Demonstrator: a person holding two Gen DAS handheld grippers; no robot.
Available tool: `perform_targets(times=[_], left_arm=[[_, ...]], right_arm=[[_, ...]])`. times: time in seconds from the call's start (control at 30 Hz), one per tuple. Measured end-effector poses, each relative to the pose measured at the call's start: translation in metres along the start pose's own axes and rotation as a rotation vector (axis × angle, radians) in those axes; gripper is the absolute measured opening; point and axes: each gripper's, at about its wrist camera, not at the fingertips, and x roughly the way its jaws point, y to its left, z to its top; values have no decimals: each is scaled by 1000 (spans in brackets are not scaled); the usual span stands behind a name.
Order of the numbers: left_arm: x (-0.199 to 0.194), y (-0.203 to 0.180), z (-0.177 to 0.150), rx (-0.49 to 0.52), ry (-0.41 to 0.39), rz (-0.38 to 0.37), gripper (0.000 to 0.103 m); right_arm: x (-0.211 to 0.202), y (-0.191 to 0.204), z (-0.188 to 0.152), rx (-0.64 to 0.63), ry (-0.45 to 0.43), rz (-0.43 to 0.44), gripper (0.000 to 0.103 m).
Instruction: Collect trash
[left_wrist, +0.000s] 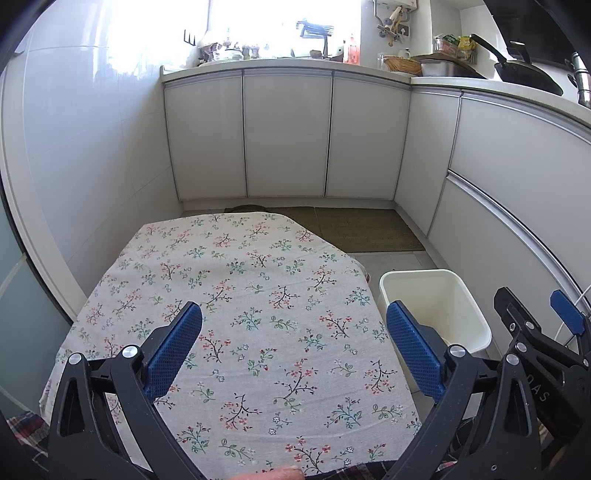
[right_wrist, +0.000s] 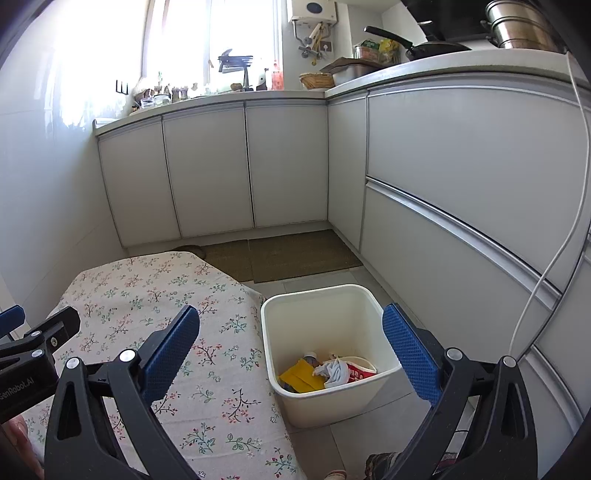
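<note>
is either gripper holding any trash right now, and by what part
Nothing is held. The left gripper and right gripper both gape open and empty; trash lies in the white plastic bin.

Left tool (left_wrist: 293, 345) spread wide, holding nothing; right tool (right_wrist: 291, 347) likewise, just beside it.

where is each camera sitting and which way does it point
Left wrist: on the left gripper, above the floral tablecloth, facing the cabinets; its open blue fingers frame the cloth, the right gripper shows at the right edge, a fingertip at the bottom.
Right wrist: on the right gripper, over the table's right edge, facing the white bin with trash inside; the left gripper shows at the left edge.
Shared: tablecloth, bin, floor mat, cabinets, counter, window.
</note>
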Motion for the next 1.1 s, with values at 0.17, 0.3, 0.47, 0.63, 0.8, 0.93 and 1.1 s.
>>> perform_targets(times=[0.17, 0.3, 0.47, 0.63, 0.8, 0.93, 1.1], left_arm=[[1, -1, -1, 1, -4, 4, 96], [1, -3, -2, 4, -13, 8, 96], [0, -7, -2, 14, -30, -23, 83], [1, -8, -2, 15, -30, -40, 80], [3, -6, -2, 4, -23, -56, 74], [3, -7, -2, 0, -18, -58, 78], [3, -5, 0, -24, -10, -27, 96]], right_arm=[[0, 0, -1, -1, 5, 0, 97], [0, 0, -1, 2, 6, -1, 97], [1, -2, -1, 9, 12, 3, 97], [1, -2, -2, 12, 14, 4, 97], [1, -2, -2, 13, 15, 5, 97], [1, -3, -2, 15, 14, 3, 97], [2, -3, -3, 17, 15, 2, 97]])
